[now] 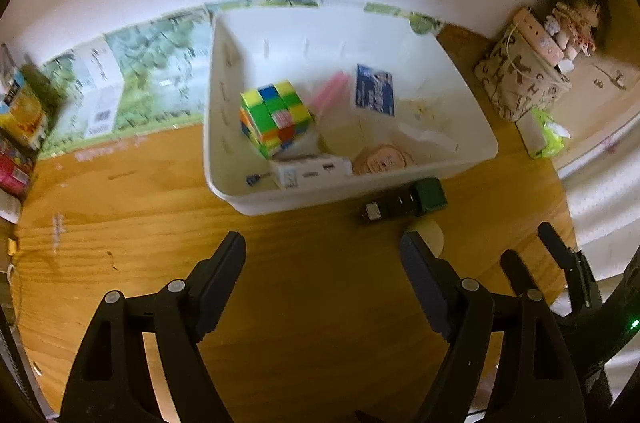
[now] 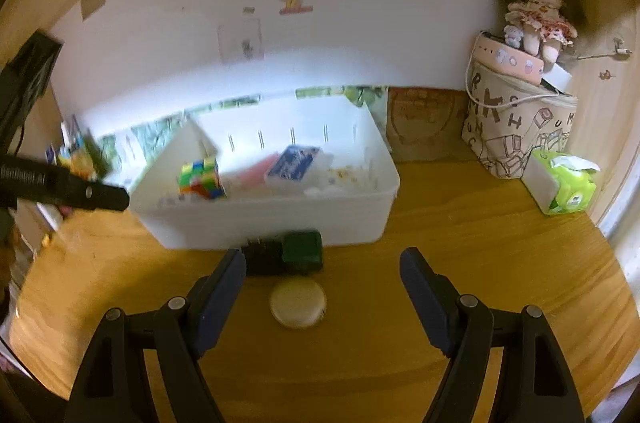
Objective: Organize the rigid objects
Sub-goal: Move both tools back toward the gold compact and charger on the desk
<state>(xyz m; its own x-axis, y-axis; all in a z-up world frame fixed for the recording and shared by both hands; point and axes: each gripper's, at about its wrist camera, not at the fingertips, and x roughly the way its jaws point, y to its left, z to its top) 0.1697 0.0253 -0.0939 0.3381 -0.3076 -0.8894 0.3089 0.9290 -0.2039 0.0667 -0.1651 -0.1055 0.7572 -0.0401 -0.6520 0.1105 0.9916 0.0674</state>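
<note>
Two sets of black tongs hang over a grainy wooden counter (image 2: 460, 243): the left tongs (image 1: 323, 255) and the right tongs (image 2: 322, 271) both gape wide, gripping nothing. A round, flat cream disc (image 2: 298, 303) lies on the counter between the right fingers, close to a dark green-and-black blocky object (image 2: 288, 255) touching the smooth white plastic bin (image 2: 280, 223). Inside the bin sit a multicoloured puzzle cube (image 1: 274, 119) and a blue-printed card box (image 1: 374, 89).
</note>
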